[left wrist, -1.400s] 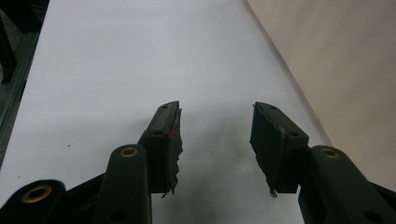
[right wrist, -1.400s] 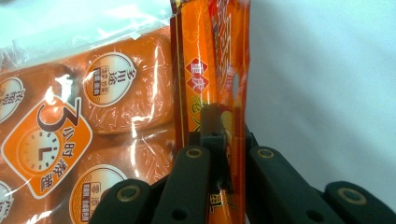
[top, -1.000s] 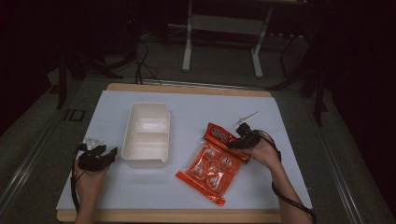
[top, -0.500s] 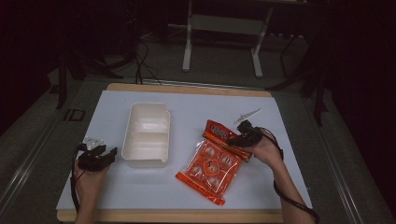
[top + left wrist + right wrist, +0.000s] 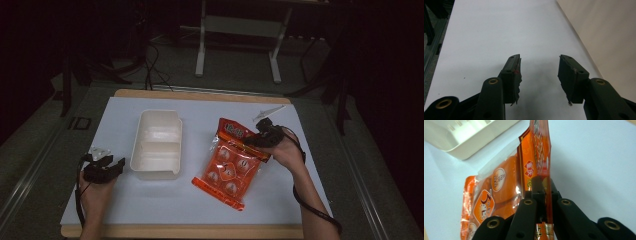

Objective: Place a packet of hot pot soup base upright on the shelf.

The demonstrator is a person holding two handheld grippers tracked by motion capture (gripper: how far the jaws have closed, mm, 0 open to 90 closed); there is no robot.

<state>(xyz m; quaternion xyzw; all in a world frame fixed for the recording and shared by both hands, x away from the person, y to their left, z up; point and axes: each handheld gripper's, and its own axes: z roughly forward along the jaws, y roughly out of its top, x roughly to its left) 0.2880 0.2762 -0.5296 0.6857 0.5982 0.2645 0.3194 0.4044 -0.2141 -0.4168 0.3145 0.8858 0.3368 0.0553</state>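
An orange-red snack bag point(image 5: 231, 162) with several round pieces inside lies on the white mat, right of centre. My right gripper point(image 5: 260, 136) is shut on the bag's upper right edge and lifts that edge off the mat. In the right gripper view its jaws pinch the bag's printed edge point(image 5: 543, 165), which stands up between them. A cream two-compartment box point(image 5: 156, 144) sits at the mat's middle left, open and with nothing in it. My left gripper point(image 5: 116, 166) rests at the mat's left edge, just left of the box. Its fingers point(image 5: 513, 71) stand apart over bare mat.
The white mat point(image 5: 200, 200) covers a wooden table top point(image 5: 185, 231). The box's cream wall point(image 5: 609, 37) rises at the right of the left gripper view. A metal stand point(image 5: 239, 30) and cables lie on the dark floor behind the table.
My right gripper has raised the bag's top edge a little and shifted slightly. The left gripper has stayed put.
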